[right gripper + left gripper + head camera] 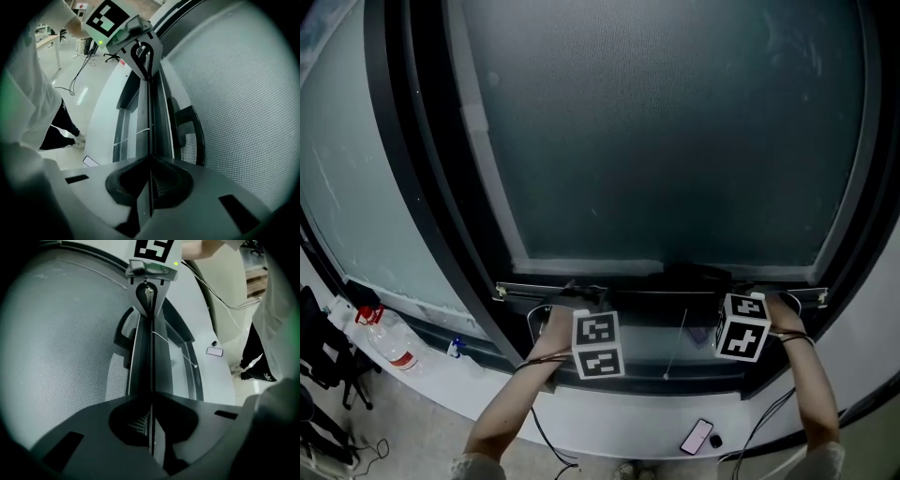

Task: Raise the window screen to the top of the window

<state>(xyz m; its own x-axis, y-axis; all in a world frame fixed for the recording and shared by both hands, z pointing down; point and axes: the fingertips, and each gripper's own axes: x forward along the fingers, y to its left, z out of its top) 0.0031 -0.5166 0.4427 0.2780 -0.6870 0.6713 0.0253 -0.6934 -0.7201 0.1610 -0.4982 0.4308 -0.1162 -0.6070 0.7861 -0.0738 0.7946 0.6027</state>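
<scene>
The window screen (666, 141) is a grey mesh that covers the pane. Its dark bottom rail (628, 292) runs across just above the sill, with a black handle (698, 275) at its middle. My left gripper (577, 292) is shut on the rail left of the handle. My right gripper (764, 298) is shut on it near the right end. In the left gripper view the jaws (151, 399) pinch the rail's thin edge (151, 357), and the right gripper (147, 291) shows farther along it. The right gripper view has its jaws (150, 161) clamped on the same edge (150, 117) beside the handle (190, 126).
A phone (697, 436) lies on the white sill below. A thin pull cord (675, 347) hangs under the rail. A water bottle (389, 342) stands on the ledge at the left, near a black chair (319, 375). Dark window frames (422, 169) flank the screen.
</scene>
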